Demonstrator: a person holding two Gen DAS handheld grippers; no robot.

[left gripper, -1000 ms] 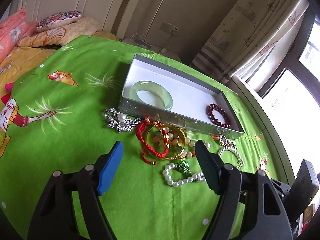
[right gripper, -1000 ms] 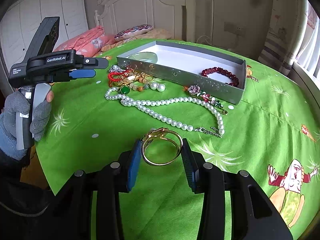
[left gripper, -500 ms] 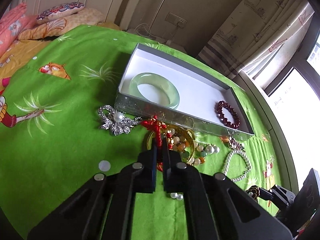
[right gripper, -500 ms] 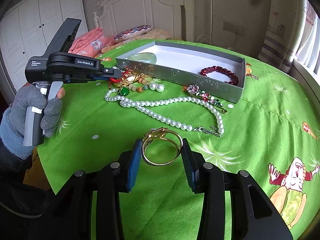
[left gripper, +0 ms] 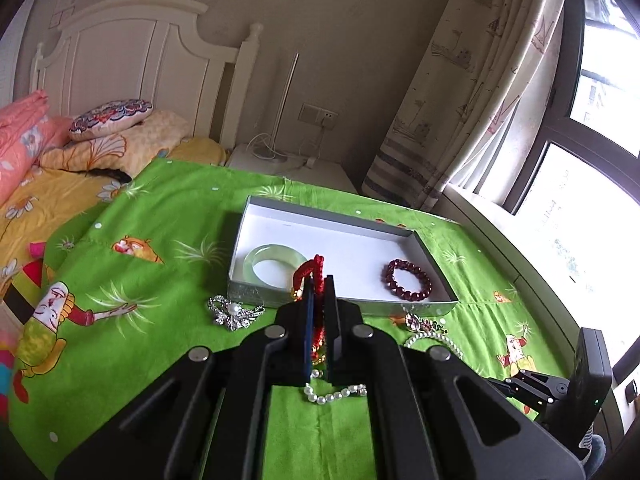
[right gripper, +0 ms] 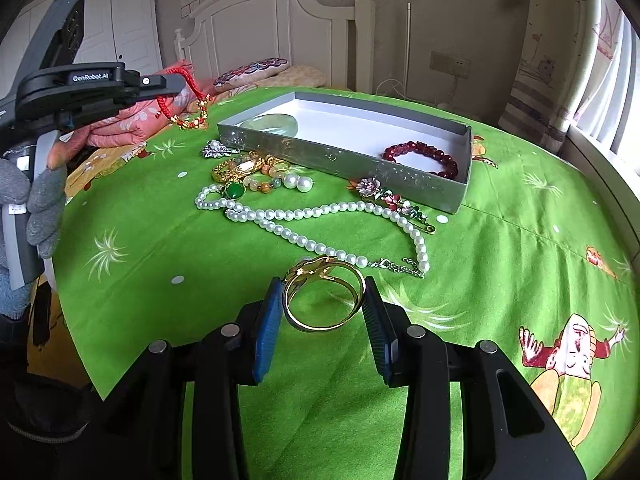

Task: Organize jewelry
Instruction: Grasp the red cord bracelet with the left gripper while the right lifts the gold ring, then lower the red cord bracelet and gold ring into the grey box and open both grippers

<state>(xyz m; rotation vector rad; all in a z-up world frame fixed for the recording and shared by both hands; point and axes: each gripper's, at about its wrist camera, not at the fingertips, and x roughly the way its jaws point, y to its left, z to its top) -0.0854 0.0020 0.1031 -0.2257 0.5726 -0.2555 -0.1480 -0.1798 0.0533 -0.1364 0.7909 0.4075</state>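
My left gripper (left gripper: 318, 294) is shut on a red cord bracelet (left gripper: 309, 271) with gold charms and holds it in the air, in front of the near wall of the grey box (left gripper: 434, 258). From the right wrist view that left gripper (right gripper: 180, 82) hangs at the upper left with the red cord bracelet (right gripper: 188, 110) dangling from it, off to the left of the grey box (right gripper: 340, 158). A pale jade bangle (left gripper: 276, 258) and a dark red bead bracelet (left gripper: 408, 280) lie in the box. My right gripper (right gripper: 322, 320) grips a gold bangle (right gripper: 324, 298) between its blue pads, low over the green cloth.
Loose on the cloth lie a long pearl necklace (right gripper: 304, 216), a heap of gold and bead pieces (right gripper: 248, 168), a silver brooch (right gripper: 214, 148) and a flower brooch (right gripper: 384, 196). A gloved hand (right gripper: 44, 208) holds the left gripper. Pillows and a headboard stand behind.
My left gripper closed on the red cord bracelet in the heap and rose with it, pulling it free of the other pieces. The right gripper and its gold bangle stayed put.
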